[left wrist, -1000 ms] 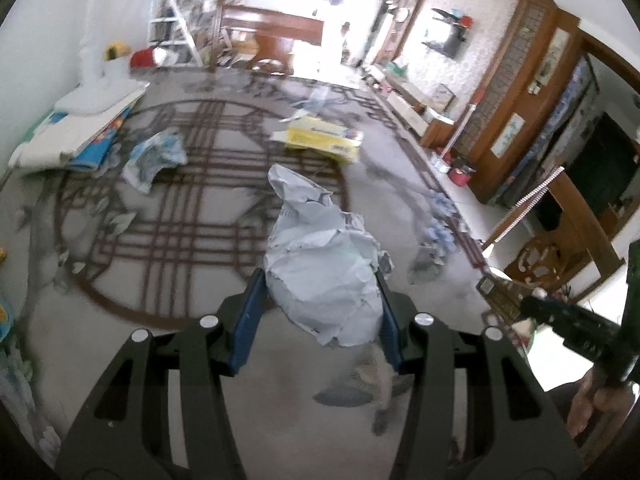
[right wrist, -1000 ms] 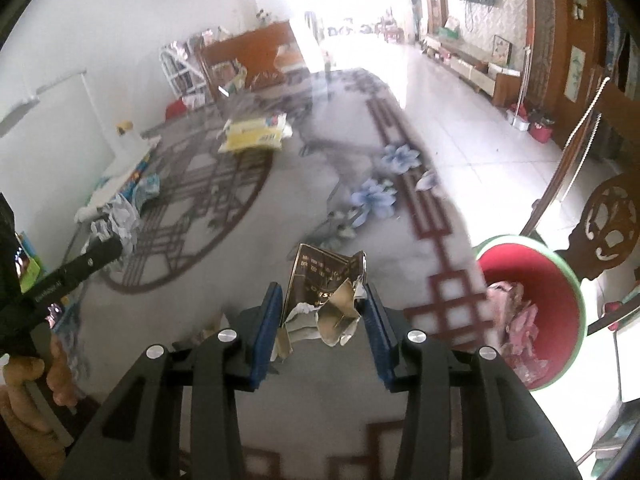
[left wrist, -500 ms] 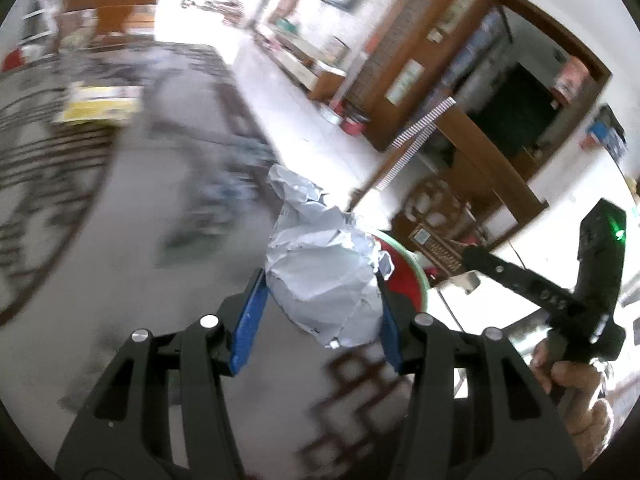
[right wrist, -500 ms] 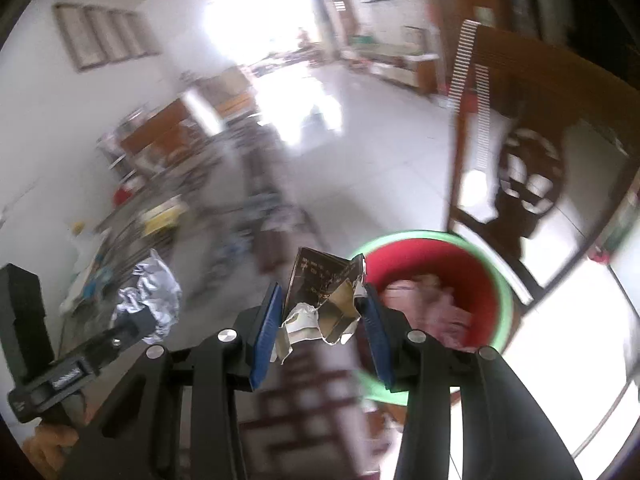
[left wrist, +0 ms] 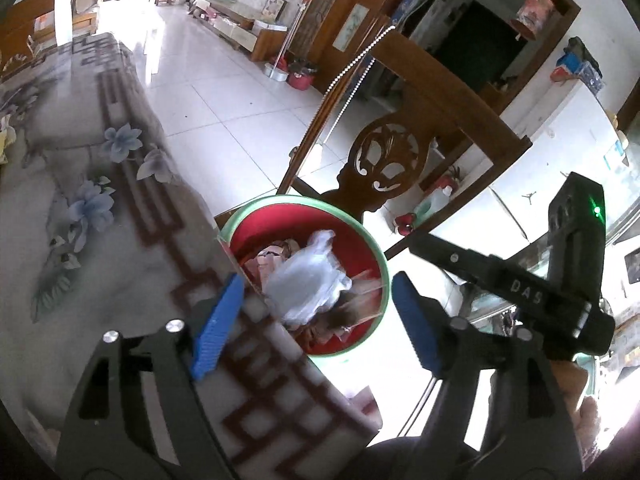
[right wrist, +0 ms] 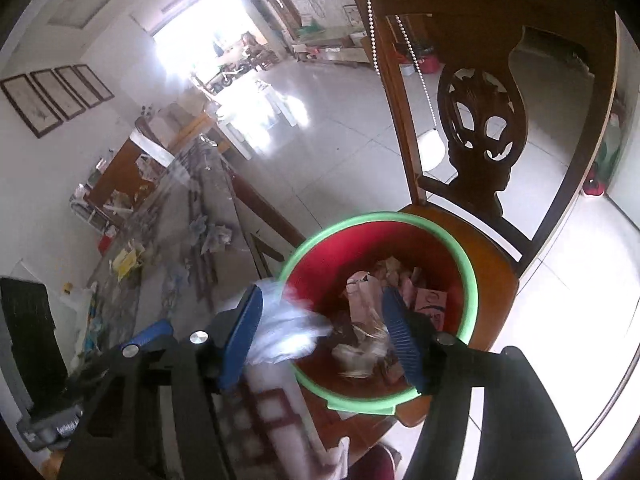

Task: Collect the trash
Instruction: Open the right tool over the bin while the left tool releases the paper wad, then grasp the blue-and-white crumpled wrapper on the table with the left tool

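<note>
Trash has just left both grippers: half a second ago the left gripper (left wrist: 316, 320) was clamped on a crumpled grey paper wad and the right gripper (right wrist: 324, 332) on a torn brown-and-silver scrap, and now both sets of blue pads stand wide apart with nothing between them. The crumpled paper (left wrist: 308, 276) lies on top of the heap inside the red bin (left wrist: 376, 256); in the right wrist view it shows as a pale blur (right wrist: 284, 328) at the green rim (right wrist: 472, 280), so it may have been caught mid-fall. The brown scrap (right wrist: 368, 340) seems to sit among the pinkish litter in the bin, though motion blur makes that uncertain. Judged from this, the drop is done for these two pieces and both grippers are free for another pickup

The bin rests on the seat of a carved wooden chair (right wrist: 480, 120), just beside the edge of the patterned cloth (left wrist: 120, 240). Farther along that cloth more litter waits, including a yellow package (right wrist: 126, 260)

Readable writing is scarce: the letters "DAS" (left wrist: 526, 290) on the right gripper's black body, seen from the left wrist. Framed pictures (right wrist: 56, 96) on the far wall are too small to read
</note>
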Tool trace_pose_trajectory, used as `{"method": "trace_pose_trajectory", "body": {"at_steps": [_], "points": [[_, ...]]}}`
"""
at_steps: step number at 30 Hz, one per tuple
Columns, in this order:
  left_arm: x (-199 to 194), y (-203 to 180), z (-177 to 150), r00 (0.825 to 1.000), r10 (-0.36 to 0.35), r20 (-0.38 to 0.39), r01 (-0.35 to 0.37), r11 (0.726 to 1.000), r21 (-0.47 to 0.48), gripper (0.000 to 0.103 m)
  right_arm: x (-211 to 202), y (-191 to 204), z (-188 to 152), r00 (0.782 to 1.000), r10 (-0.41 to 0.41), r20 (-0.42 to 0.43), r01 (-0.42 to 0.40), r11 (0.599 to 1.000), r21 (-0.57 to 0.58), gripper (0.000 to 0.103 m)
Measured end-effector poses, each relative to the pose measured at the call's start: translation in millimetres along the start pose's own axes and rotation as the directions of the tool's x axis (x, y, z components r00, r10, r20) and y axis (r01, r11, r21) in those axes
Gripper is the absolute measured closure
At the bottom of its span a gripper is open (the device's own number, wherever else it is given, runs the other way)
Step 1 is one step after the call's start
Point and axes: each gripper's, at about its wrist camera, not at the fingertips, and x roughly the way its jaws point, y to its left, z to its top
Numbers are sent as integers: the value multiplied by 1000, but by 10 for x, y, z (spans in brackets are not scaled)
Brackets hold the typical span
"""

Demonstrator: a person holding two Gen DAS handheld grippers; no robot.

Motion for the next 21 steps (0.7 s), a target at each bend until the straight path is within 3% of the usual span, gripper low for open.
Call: {"method": "trace_pose_trajectory", "body": {"at_steps": [6,10,13,16,18,20,21], "points": [[-256,346,-80,996,83,35,-82,996,-43,28,-63,400,11,995,99,5,-99,995,-22,40],[-658,868,-137,968,231,93,-221,969,-106,28,-68,870,-102,982,189,-9,-189,979,-81,34],[-1051,1429,-193,914,388,120,-366,914,-172,26,71,1253,-272,970,237,-58,-243,959,-145,34],[-1547,2184,-269,832,546,95,-505,818,-275,25,171,1585,-413,985,153,-74,-168,945,-280,34],[-1769,2570,-305,783,619,67,-572,758,-315,24,166,1650,-444,982,180,-52,-188,936,-299,34],[-1992,3049,-340,719,695,21,-646,679,-349,24,242,1667,-454,988,137,-73,-153,940,-303,34],[-2062,3231,-348,698,716,2,-666,650,-366,24,263,1655,-452,988,131,-78,-148,943,-297,34]]}}
